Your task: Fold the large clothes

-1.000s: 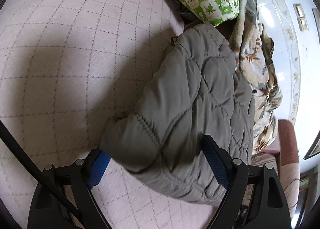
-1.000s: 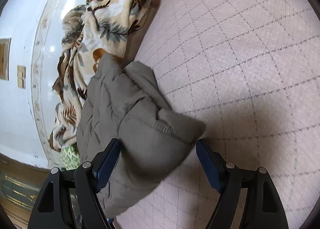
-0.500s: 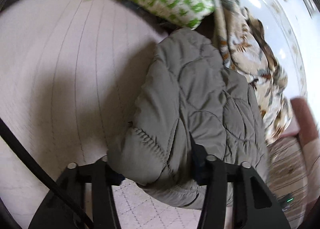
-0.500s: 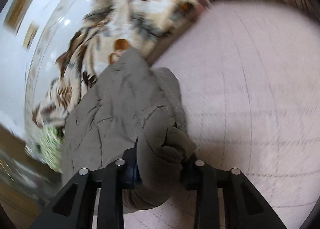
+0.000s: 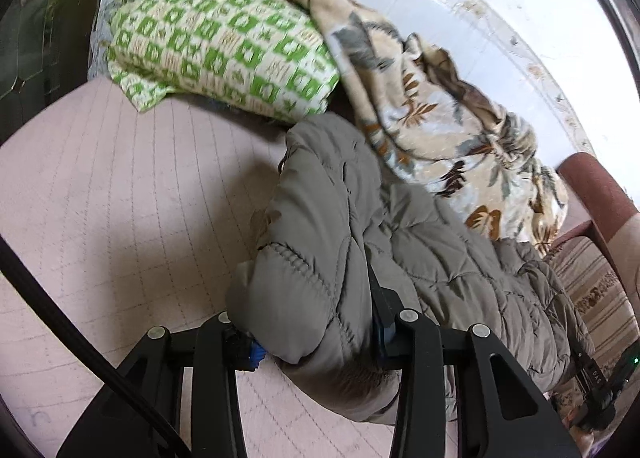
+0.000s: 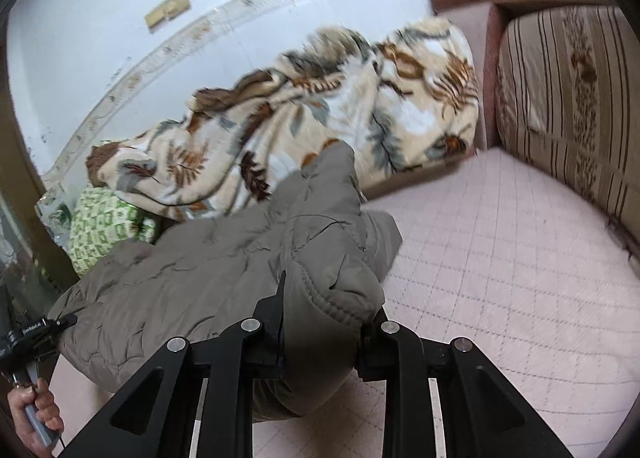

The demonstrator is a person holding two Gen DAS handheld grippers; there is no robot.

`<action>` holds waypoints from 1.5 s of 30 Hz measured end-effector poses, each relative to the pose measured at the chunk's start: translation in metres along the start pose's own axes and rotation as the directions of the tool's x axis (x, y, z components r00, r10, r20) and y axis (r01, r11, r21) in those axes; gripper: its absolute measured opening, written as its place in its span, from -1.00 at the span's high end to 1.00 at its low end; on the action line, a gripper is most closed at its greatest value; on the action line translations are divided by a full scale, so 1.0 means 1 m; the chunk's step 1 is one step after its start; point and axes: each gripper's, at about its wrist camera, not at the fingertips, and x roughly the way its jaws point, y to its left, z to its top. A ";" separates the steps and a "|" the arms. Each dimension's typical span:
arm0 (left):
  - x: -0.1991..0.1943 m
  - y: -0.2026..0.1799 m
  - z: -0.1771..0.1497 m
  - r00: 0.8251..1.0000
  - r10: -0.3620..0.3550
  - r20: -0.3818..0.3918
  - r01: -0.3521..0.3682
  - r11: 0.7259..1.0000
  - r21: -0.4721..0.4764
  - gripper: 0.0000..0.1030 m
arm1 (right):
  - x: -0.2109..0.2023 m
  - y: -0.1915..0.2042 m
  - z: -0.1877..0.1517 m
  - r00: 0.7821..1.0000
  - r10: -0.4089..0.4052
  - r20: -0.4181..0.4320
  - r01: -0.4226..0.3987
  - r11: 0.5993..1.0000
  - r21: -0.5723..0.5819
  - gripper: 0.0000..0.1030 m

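Between both downward-tilted tongs, the left gripper point(image 5: 316, 334) and right gripper point(image 6: 320, 322), just-closing jaws are clamped on a grey quilted padded jacket point(image 5: 400, 250); a hand point(image 6: 34, 414) is shown only rightward.

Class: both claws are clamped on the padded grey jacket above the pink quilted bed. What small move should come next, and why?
Probably carry both corners forward over the jacket's far part. The left claw and right claw, which have just been closing, pinch bunched ends of the grey jacket, while its far end lies against the leaf-print blanket.
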 end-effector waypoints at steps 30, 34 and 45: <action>-0.119 0.106 -0.153 0.969 0.246 -0.021 -0.245 0.945 -0.219 -0.40 | -0.119 -0.105 -0.137 0.956 0.059 -0.286 0.069 0.907 0.415 -0.31; -0.146 0.054 -0.145 0.933 0.318 0.167 -0.312 0.948 -0.060 -0.40 | -0.166 -0.084 -0.119 0.974 -0.198 -0.108 0.220 0.940 0.261 -0.32; -0.072 -0.118 -0.206 0.971 0.197 0.138 -0.239 0.856 0.459 -0.44 | -0.089 0.059 -0.134 0.987 -0.096 -0.128 0.069 0.977 -0.200 -0.37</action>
